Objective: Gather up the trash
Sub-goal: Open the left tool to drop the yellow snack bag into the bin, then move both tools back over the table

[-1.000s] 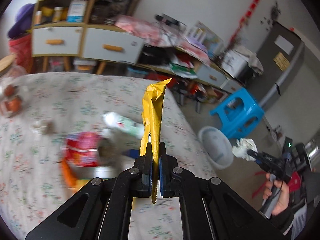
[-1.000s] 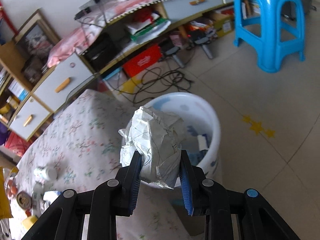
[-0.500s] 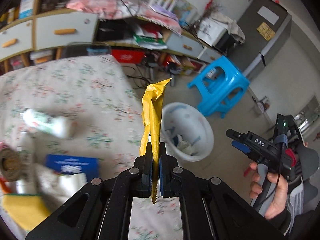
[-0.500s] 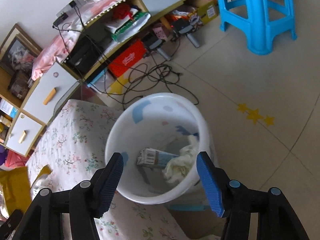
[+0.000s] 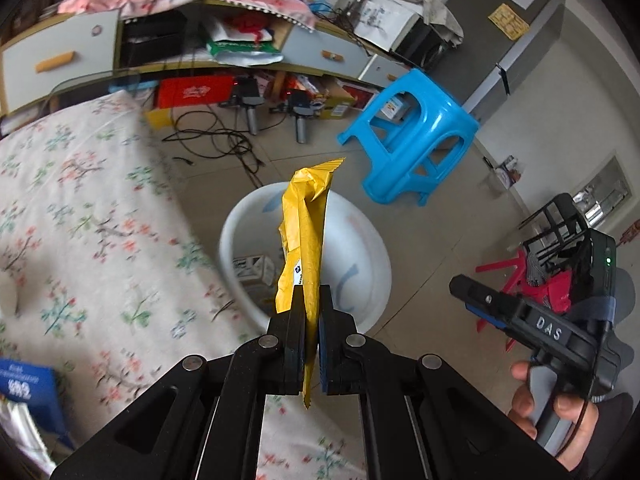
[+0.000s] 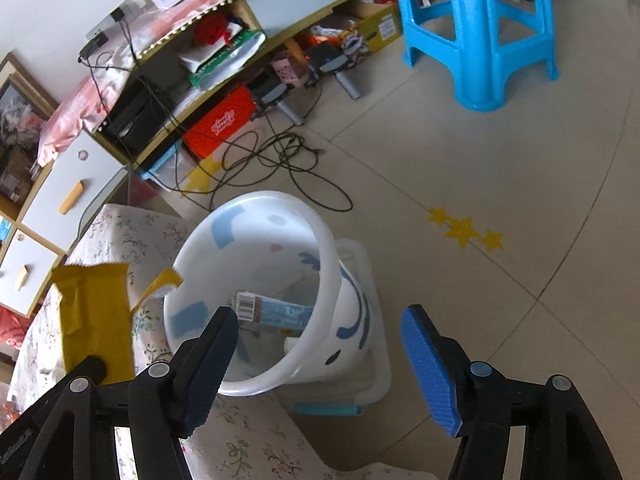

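yellow wrapper (image 5: 305, 236): 1 | white bin (image 6: 224, 240): 1 | blue stool (image 6: 480, 28): 1 | tongs: 2

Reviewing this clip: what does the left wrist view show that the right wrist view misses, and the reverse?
Only the left wrist view: the left gripper shut on the yellow wrapper, a hand holding the right gripper from outside, a grey refrigerator, a blue box.

Only the right wrist view: the right gripper open and empty, yellow star stickers on the floor, a barcoded carton in the bin.

Both: white bin, floral bedspread, blue stool, cables.
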Motion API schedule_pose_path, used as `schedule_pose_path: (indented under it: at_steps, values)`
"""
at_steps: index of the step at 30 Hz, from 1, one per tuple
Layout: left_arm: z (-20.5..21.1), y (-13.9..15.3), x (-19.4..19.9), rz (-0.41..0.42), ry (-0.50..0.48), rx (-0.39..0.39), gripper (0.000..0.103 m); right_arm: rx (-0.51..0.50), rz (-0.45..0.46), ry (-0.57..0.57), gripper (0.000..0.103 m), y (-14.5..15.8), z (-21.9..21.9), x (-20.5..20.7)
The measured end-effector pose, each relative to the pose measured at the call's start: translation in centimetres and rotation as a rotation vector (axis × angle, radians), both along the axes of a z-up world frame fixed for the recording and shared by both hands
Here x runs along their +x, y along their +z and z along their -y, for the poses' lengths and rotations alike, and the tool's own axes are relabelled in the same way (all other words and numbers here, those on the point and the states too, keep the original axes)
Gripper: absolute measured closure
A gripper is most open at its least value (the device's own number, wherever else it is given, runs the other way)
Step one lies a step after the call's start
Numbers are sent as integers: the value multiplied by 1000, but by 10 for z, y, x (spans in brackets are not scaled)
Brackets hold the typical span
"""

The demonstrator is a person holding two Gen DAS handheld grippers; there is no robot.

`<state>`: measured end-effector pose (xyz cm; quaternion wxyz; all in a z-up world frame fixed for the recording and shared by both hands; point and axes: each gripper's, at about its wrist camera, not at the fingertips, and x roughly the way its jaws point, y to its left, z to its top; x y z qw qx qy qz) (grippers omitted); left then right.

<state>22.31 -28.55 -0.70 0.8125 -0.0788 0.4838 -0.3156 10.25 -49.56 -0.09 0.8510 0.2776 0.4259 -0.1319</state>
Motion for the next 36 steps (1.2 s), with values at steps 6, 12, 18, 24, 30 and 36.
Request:
schedule_pose_path:
  at_steps: [6, 12, 18, 24, 30, 36]
  values:
    - [4, -3, 6, 12, -5, 87, 45, -8, 0, 6, 29, 1, -1, 1]
    - [-23, 4, -11, 71, 32, 169, 18, -21, -1, 24, 28, 4, -12, 5]
    - [-65, 18, -37, 105, 51, 205, 12, -35, 0, 61, 25, 6, -32, 12]
    - [-124, 33, -60, 124, 123, 207, 3, -65, 5, 120, 22, 11, -63, 17]
    - [-186, 35, -74, 135, 219, 217, 0, -109, -9, 186, 19, 12, -98, 23]
    - [-249, 23, -83, 110, 328, 232, 0, -139, -20, 267, 15, 10, -138, 28]
